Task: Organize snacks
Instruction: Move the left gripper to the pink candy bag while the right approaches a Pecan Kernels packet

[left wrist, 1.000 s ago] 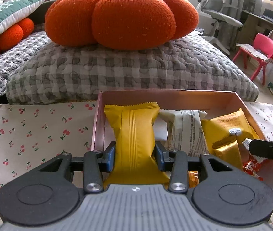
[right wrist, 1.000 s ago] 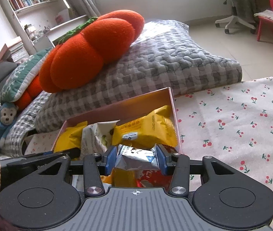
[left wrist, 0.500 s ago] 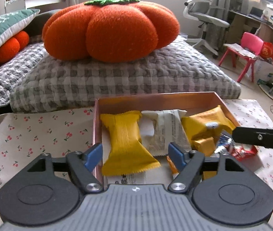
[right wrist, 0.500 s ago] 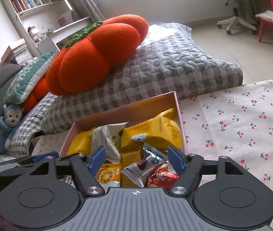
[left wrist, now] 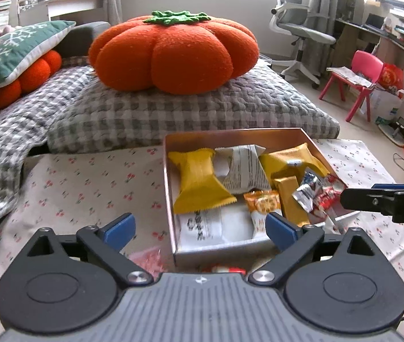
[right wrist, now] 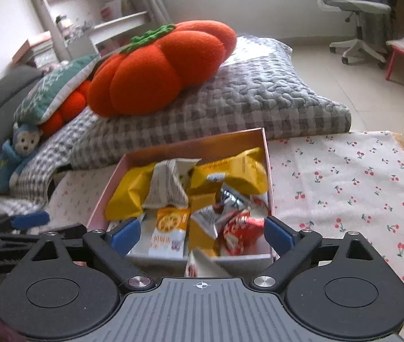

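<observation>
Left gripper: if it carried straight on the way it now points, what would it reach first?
Probably the snack box. The left gripper is open and empty, aimed down at the box's near end, so it would likely meet the white packet lying flat there. Depth is hard to judge in this view.

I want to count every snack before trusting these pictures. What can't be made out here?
- Left wrist view: red-and-white packet before the box, mostly hidden by the left gripper body.
- Left wrist view: pink blurred item on the cloth, unidentifiable.
- Right wrist view: packet at the box's near wall, blurred and cut off by the right gripper.
- Both views: bottom snacks hidden under upper packets.
</observation>
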### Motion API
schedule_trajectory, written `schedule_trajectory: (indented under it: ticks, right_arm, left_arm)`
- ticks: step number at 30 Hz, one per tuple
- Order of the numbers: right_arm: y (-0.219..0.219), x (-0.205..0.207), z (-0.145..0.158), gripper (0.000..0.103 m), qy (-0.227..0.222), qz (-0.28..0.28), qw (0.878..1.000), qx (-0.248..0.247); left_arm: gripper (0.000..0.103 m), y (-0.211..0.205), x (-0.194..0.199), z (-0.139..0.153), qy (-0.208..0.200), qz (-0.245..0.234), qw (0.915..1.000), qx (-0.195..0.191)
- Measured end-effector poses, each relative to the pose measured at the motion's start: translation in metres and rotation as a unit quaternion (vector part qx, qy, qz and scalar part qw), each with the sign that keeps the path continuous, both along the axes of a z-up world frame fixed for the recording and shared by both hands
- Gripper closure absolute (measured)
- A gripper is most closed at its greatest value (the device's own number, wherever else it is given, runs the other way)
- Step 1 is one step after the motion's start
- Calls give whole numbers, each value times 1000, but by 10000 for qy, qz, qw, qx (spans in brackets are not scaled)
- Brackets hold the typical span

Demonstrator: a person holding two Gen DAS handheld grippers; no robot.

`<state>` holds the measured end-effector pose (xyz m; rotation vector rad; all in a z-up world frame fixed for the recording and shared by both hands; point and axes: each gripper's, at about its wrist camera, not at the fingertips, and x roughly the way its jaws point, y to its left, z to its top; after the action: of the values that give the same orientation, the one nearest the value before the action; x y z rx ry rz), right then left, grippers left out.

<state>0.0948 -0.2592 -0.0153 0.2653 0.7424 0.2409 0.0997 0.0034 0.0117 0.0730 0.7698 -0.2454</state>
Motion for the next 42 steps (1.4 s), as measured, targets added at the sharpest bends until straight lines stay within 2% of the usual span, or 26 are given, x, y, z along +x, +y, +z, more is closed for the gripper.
schedule_trajectory:
  ticks: [8, 13, 15, 19, 23, 27, 36, 42]
  right_arm:
    - [9, -27, 0, 6, 49, 92, 9997, -206]
    - [12, -35, -6, 6, 144, 16, 9991, -388]
    - [12, -35, -10, 6, 249, -46, 9988, -414]
    - [13, -30, -22, 6, 658, -292, 9956, -592]
    - [12, -24, -34, 6, 996, -410, 9935, -360]
    - [13, -21, -38, 6, 1140, -553, 9917, -211]
    - [24, -14, -40, 6, 1089, -655, 9919, -51]
    - [26, -7, -40, 6, 1058, -767, 9914, -46]
  left_arm:
    - [1, 20, -26, -12, 56, 113, 9999, 2]
    - [1, 38, -30, -22, 159, 449, 9988, 65]
    - [1, 46, -30, -24, 218, 642, 9977, 23]
    - [2, 57, -27, -32, 524, 949, 9936, -310]
    - [2, 58, -25, -40, 704, 1045, 9909, -481]
    - [2, 57, -18, -48, 803, 1143, 9889, -508]
    - [13, 59, -6, -70, 1166, 1427, 9804, -692]
    - [22, 55, -4, -73, 1261, 1351, 9807, -641]
